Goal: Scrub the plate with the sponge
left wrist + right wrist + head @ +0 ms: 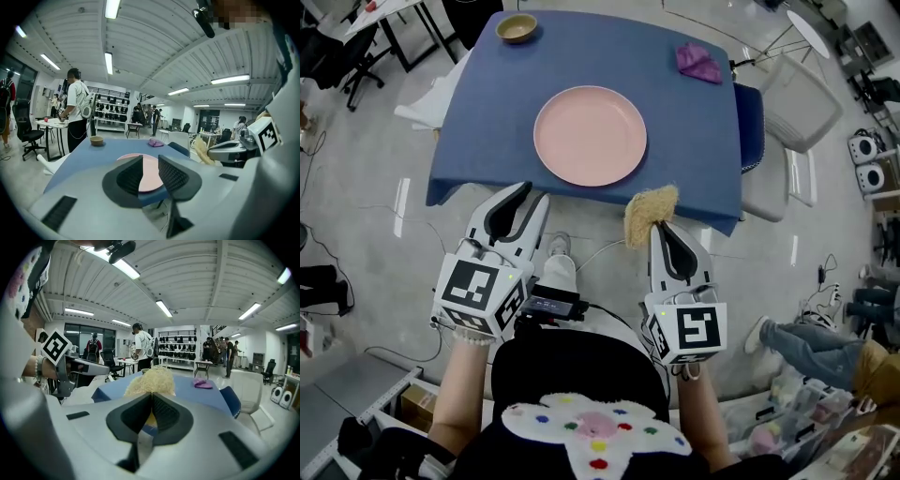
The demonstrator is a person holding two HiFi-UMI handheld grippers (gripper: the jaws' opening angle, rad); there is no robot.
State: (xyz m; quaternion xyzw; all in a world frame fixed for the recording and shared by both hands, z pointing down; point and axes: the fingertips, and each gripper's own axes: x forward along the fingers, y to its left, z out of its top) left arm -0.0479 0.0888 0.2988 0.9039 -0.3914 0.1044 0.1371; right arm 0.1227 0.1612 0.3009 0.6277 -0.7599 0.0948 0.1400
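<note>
A round pink plate (pixel 590 134) lies flat in the middle of the blue-covered table (pixel 487 103); it also shows past the left jaws, plate (pixel 149 168). My right gripper (pixel 659 225) is shut on a straw-coloured fibrous sponge (pixel 648 213), held off the table's near edge, short of the plate. In the right gripper view the sponge (pixel 151 381) sticks up from the closed jaws of the gripper (pixel 151 399). My left gripper (pixel 518 199) hangs open and empty before the table's near edge; its jaws (pixel 150 172) stand apart.
A small tan bowl (pixel 517 27) sits at the table's far left corner and a purple cloth (pixel 698 63) at the far right. A white chair (pixel 787 141) stands right of the table. Desks, chairs and several people stand farther off.
</note>
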